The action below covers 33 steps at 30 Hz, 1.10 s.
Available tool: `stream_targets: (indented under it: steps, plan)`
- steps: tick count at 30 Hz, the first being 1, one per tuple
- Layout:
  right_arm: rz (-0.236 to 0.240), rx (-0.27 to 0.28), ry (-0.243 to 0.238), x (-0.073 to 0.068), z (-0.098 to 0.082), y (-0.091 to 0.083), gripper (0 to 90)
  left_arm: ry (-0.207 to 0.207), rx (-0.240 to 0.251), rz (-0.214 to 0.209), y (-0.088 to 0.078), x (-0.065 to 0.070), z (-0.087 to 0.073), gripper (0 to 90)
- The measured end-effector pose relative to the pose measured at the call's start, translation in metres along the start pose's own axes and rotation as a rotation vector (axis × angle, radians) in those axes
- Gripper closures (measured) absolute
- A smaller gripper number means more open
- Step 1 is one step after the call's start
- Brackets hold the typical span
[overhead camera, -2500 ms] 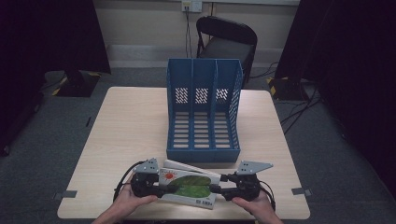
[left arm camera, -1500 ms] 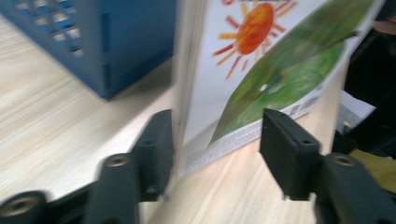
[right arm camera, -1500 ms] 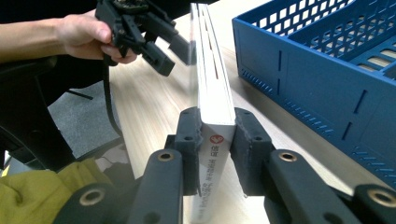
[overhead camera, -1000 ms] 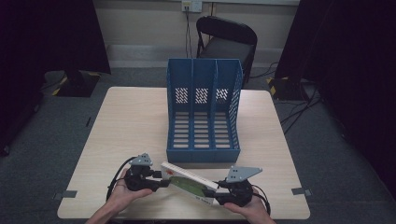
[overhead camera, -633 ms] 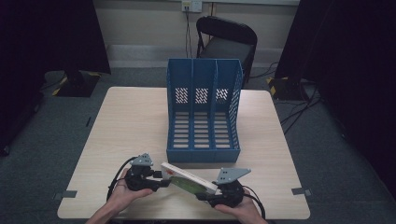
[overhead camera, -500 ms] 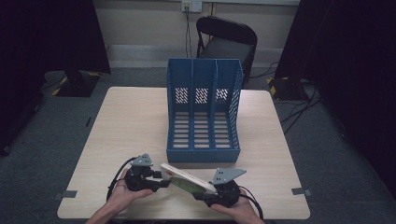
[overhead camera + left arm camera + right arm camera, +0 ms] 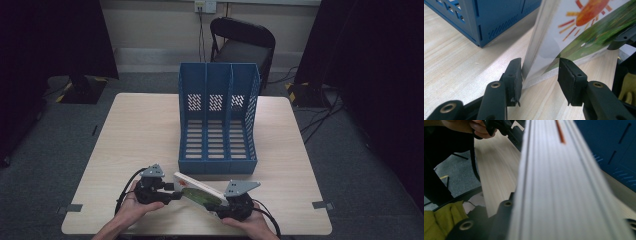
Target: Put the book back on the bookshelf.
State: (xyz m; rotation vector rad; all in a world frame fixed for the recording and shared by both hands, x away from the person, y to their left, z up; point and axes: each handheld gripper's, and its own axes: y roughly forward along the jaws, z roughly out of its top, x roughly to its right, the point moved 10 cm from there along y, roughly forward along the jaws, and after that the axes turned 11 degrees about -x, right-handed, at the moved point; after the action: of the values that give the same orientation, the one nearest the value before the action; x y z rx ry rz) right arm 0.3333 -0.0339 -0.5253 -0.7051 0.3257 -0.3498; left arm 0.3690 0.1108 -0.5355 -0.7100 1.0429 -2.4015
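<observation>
Book (image 7: 199, 192) is tipped up on its long edge near the desk's (image 7: 140, 130) front edge, just in front of the blue rack (image 7: 218, 120). My right claw (image 7: 227, 206) pinches its right end; the right gripper view looks straight along the page block between the jaws. My left claw (image 7: 539, 75) is spread, its pads either side of the book's left corner, one touching, not yet clamped. I judge the book is stood upright so it can slide into a rack slot.

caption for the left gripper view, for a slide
Open left gripper straddling the corner of a sun-and-grass picture book, blue file rack behind on the wooden table.
</observation>
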Motion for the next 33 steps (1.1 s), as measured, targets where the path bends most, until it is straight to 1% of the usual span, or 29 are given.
stream_targets:
  steps: [2,3,4,7,8,9,10,11,12,13,14,15,16,17,18,19,20,21,22,24,25,26,27,28,29,31,32,33]
  plan:
    - [-0.003,-0.001,-0.003,0.0008,-0.0002,-0.0001,73.2,-0.004,-0.001,0.003,0.0006,0.0,0.0005,54.1]
    - [0.001,0.002,0.003,0.0016,-0.0001,0.0,74.1,-0.005,-0.003,0.002,0.0006,0.0,0.0005,53.9]
    - [-0.009,0.002,0.001,0.0025,-0.0002,0.0,75.7,-0.006,-0.004,0.002,0.0004,-0.0001,0.0005,54.0]
    - [-0.018,-0.004,-0.008,0.0036,-0.0001,-0.0003,76.1,-0.008,-0.008,-0.004,-0.0003,-0.0002,0.0,54.1]
    - [-0.026,-0.005,-0.013,0.0041,0.0001,-0.0004,76.2,-0.016,-0.008,-0.01,-0.0002,-0.0002,0.0002,54.1]
    - [-0.03,-0.01,-0.02,0.0043,0.0004,-0.0005,76.2,-0.022,-0.006,-0.017,0.0001,0.0007,0.0007,53.0]
    - [-0.037,-0.02,-0.042,0.0047,0.0005,-0.0019,76.2,-0.02,-0.003,-0.017,0.0004,0.0016,0.0015,48.8]
    - [-0.037,-0.02,-0.042,0.0047,0.0005,-0.0019,76.2,-0.018,-0.002,-0.01,0.0009,0.0018,0.0021,48.8]
    - [-0.039,-0.022,-0.053,0.0047,0.0004,-0.0025,76.2,-0.022,-0.004,-0.004,0.0019,0.0018,0.0025,46.3]
    - [-0.046,-0.026,-0.065,0.0057,-0.0004,-0.0037,76.2,-0.024,-0.004,-0.01,0.0027,0.0025,0.0029,44.9]
    - [-0.045,-0.029,-0.073,0.0062,-0.0012,-0.005,76.1,-0.005,-0.011,-0.016,0.0037,0.005,0.0022,49.7]
    - [-0.045,-0.029,-0.073,0.0062,-0.0012,-0.005,76.1,-0.005,-0.011,-0.016,0.0037,0.005,0.0022,51.2]
    - [-0.046,-0.028,-0.074,0.0063,-0.0013,-0.0054,75.9,0.004,-0.011,0.0,0.0041,0.0054,0.002,51.2]
    - [-0.042,-0.027,-0.07,0.0055,-0.0018,-0.0054,75.4,0.0,-0.008,0.005,0.0044,0.0055,0.0022,51.2]
    - [-0.02,-0.018,-0.055,0.0039,-0.0028,-0.0051,68.8,0.001,-0.008,0.01,0.0051,0.0056,0.003,51.3]
    - [-0.003,-0.011,-0.034,0.0037,-0.003,-0.0052,66.6,0.004,-0.01,0.012,0.0051,0.0058,0.003,51.5]
    - [0.001,-0.004,-0.024,0.0039,-0.0029,-0.0051,65.5,0.007,-0.011,0.013,0.0049,0.0057,0.0027,51.8]
    - [-0.014,0.004,-0.021,0.0044,-0.0021,-0.0049,65.7,0.008,-0.013,0.011,0.0047,0.0058,0.0024,52.0]
    - [-0.015,0.013,-0.02,0.0041,-0.0011,-0.0049,64.5,0.014,-0.016,0.016,0.0044,0.0061,0.0019,52.1]
    - [0.004,0.037,0.002,0.0027,0.0025,-0.0052,63.8,0.026,-0.024,0.02,0.0035,0.0065,0.0003,52.8]
    - [0.004,0.037,0.002,0.0027,0.0025,-0.0052,63.8,0.026,-0.024,0.02,0.0035,0.0065,0.0003,52.9]
    - [-0.006,0.032,-0.008,0.002,0.0034,-0.005,69.5,0.027,-0.026,0.015,0.0029,0.0068,-0.0004,52.7]
    - [-0.028,0.031,-0.01,0.0031,0.003,-0.0049,73.7,0.027,-0.028,0.017,0.0027,0.0069,-0.0005,52.6]
    - [-0.034,0.026,-0.017,0.0036,0.0022,-0.0045,75.2,0.026,-0.028,0.016,0.0028,0.0069,-0.0005,52.5]
    - [-0.03,0.025,-0.023,0.0034,0.0023,-0.0046,76.2,0.026,-0.027,0.017,0.0029,0.0061,-0.0002,52.5]
    - [-0.029,0.024,-0.02,0.003,0.0028,-0.0046,76.2,0.022,-0.029,0.012,0.0027,0.0054,-0.0001,52.2]
    - [-0.033,0.02,-0.033,0.0022,0.0031,-0.0045,76.4,0.02,-0.029,0.001,0.0022,0.0053,-0.0001,52.0]
    - [-0.033,0.02,-0.033,0.0022,0.0031,-0.0045,76.4,0.02,-0.029,0.001,0.0022,0.0053,-0.0001,50.9]
